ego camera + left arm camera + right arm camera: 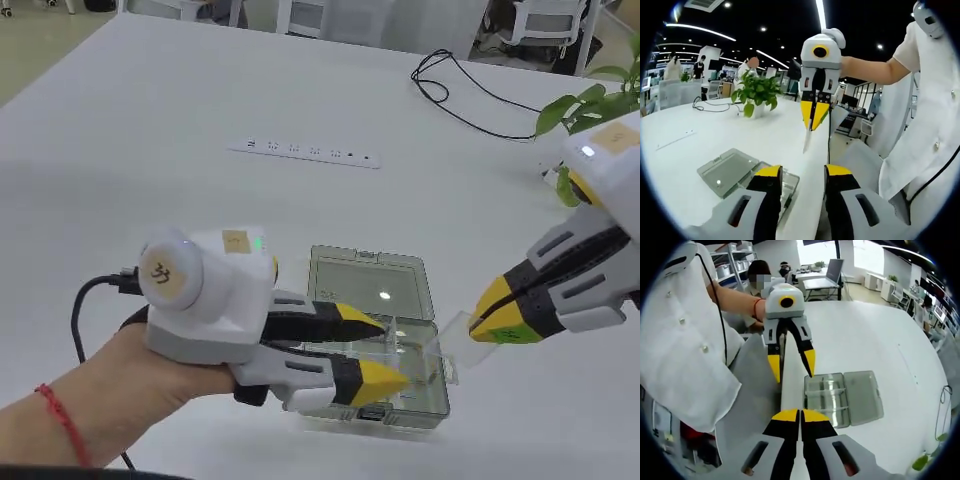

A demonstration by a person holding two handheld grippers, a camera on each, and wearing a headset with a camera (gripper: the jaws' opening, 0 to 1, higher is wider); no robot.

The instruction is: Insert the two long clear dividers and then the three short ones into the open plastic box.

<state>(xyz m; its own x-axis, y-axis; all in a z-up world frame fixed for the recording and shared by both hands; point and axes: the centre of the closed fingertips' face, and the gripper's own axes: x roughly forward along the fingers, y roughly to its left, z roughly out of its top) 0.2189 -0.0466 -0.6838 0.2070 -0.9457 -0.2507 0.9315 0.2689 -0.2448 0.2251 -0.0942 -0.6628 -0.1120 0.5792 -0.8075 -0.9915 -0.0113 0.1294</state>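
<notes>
The open clear plastic box [425, 405] lies near the table's front edge, its lid [368, 278] folded back flat; clear dividers stand inside it. My left gripper [372, 348] hovers over the box from the left with its jaws open and nothing between them. My right gripper [480, 322] comes in from the right, shut on a short clear divider [455, 338] held just above the box's right end. In the left gripper view the right gripper [815, 120] faces me with the divider [807, 142] hanging from its tips, and the box [747, 175] lies below left. The right gripper view shows the box [840, 397] and the open left gripper [790, 360].
A white power strip [315, 152] lies across the middle of the white table [150, 120]. A black cable [460, 85] loops at the back right, beside a potted plant [590, 105]. Chairs stand beyond the far edge, and people sit in the background.
</notes>
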